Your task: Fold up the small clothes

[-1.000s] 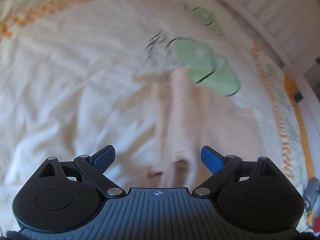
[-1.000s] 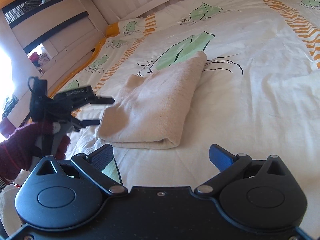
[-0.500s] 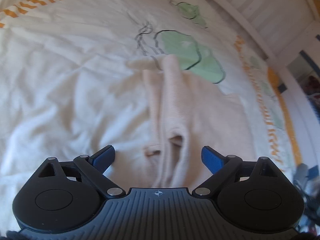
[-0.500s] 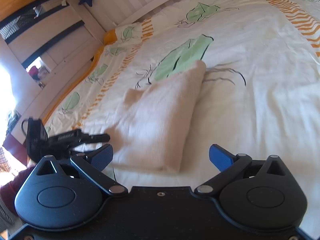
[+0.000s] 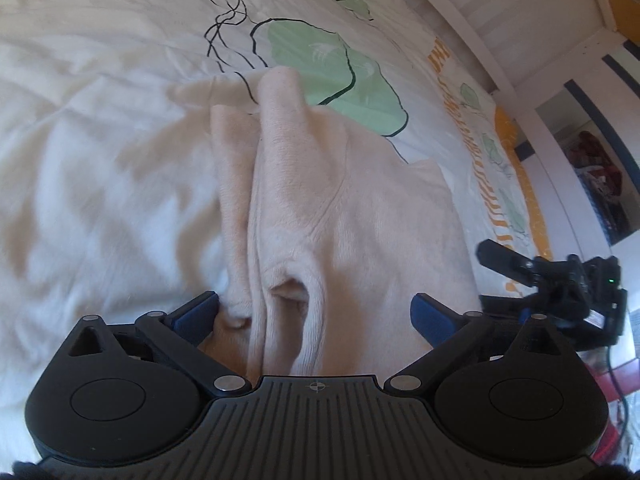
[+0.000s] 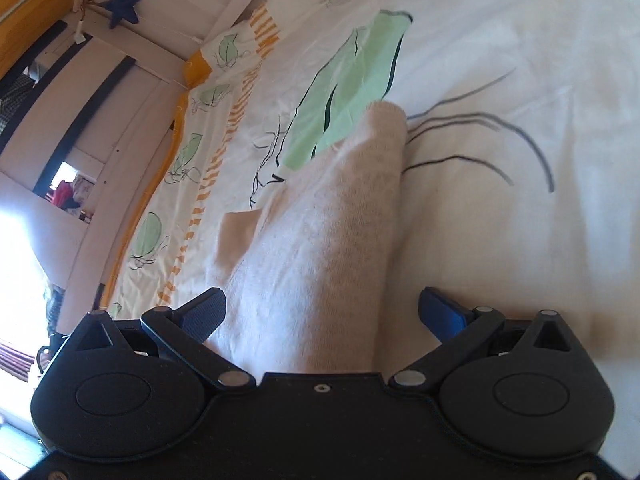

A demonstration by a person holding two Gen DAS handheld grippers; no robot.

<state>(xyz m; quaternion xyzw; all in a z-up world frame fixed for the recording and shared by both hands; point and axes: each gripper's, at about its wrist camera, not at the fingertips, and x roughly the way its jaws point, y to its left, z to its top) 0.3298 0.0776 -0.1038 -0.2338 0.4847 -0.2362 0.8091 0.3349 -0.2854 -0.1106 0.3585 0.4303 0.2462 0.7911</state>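
Both closed in on folded cream garment [image 5: 340,208] since a second ago. Left hand-held gripper [image 5: 314,314] opening, straddling hem, unclamped; right hand-held gripper [image 6: 322,312] agape at 6 o'clock edge. Next fold imminent.

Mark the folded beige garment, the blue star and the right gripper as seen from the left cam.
beige garment [image 6: 320,248], right wrist view, top folded layer.
blue star [image 6: 124,4], right wrist view, centre.
right gripper [image 5: 486,276], left wrist view, between fingertips.
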